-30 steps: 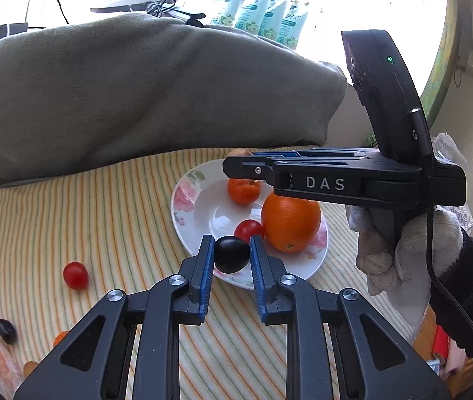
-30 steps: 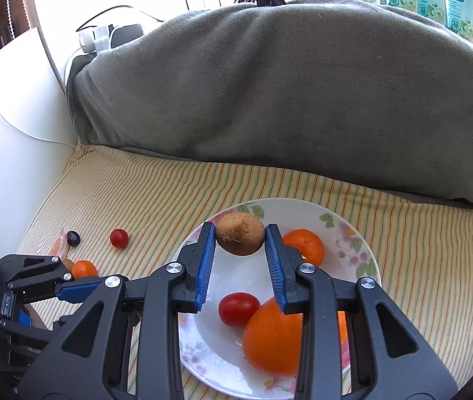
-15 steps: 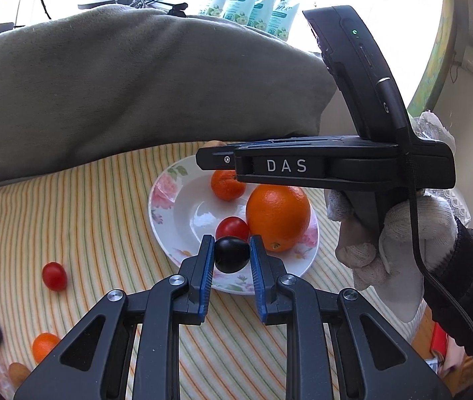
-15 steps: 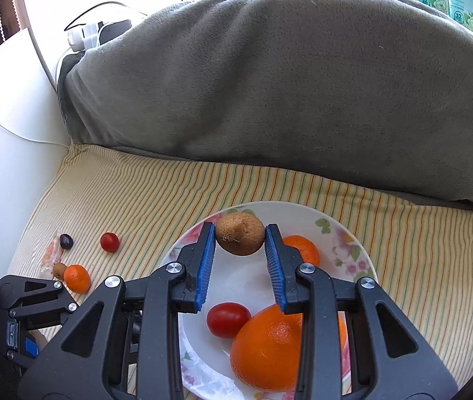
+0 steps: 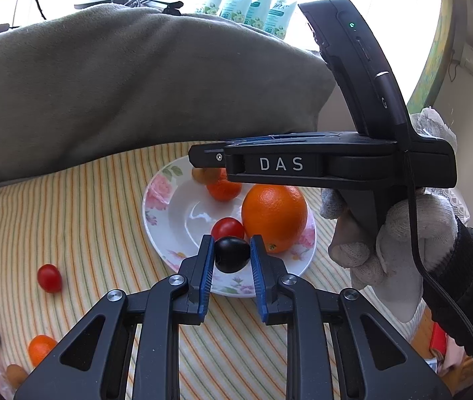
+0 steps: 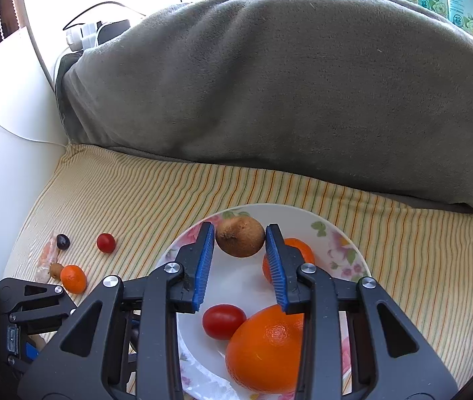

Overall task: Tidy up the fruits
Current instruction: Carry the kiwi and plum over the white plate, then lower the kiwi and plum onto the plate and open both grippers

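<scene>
Two fruits held over the floral plate [image 6: 353,246], one in each gripper.

Left gripper [image 5: 231,255] clamped on a dark grape [image 5: 232,255] above the plate's near rim, just in front of a cherry tomato [image 5: 228,228] and a large orange [image 5: 274,216]. Right gripper [image 6: 240,241] closed on a brown kiwi [image 6: 240,241] over the plate's far side, beside a small tangerine [image 6: 299,250]. Still loose on the striped cloth [image 6: 156,196], well apart from the plate: another cherry tomato [image 6: 106,242], a second grape [image 6: 63,241], a second tangerine [image 6: 73,278].
</scene>
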`<action>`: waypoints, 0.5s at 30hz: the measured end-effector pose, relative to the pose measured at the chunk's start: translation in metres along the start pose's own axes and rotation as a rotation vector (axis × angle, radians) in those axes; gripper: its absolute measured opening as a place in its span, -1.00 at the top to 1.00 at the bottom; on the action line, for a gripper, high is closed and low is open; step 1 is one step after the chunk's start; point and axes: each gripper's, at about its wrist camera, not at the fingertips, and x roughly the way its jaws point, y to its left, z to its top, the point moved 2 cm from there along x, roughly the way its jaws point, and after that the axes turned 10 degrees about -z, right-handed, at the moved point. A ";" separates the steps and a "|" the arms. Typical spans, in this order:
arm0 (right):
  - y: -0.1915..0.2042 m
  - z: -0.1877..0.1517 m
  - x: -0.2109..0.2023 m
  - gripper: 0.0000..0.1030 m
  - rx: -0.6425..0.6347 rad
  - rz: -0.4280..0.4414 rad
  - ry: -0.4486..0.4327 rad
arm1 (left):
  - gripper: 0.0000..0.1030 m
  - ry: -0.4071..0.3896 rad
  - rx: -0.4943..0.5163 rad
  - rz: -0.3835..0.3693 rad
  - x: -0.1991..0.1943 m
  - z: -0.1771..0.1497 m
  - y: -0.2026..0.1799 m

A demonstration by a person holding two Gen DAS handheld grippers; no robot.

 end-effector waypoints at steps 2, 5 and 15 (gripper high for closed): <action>0.000 0.001 -0.003 -0.10 0.002 -0.005 -0.014 | 0.45 -0.002 0.006 0.002 0.000 0.000 -0.001; -0.002 0.002 -0.006 -0.20 0.009 -0.002 -0.024 | -0.11 -0.005 0.002 0.005 0.002 0.000 -0.001; -0.006 0.003 -0.013 -0.64 0.030 -0.027 -0.041 | -0.39 0.008 -0.011 0.045 0.003 -0.001 0.000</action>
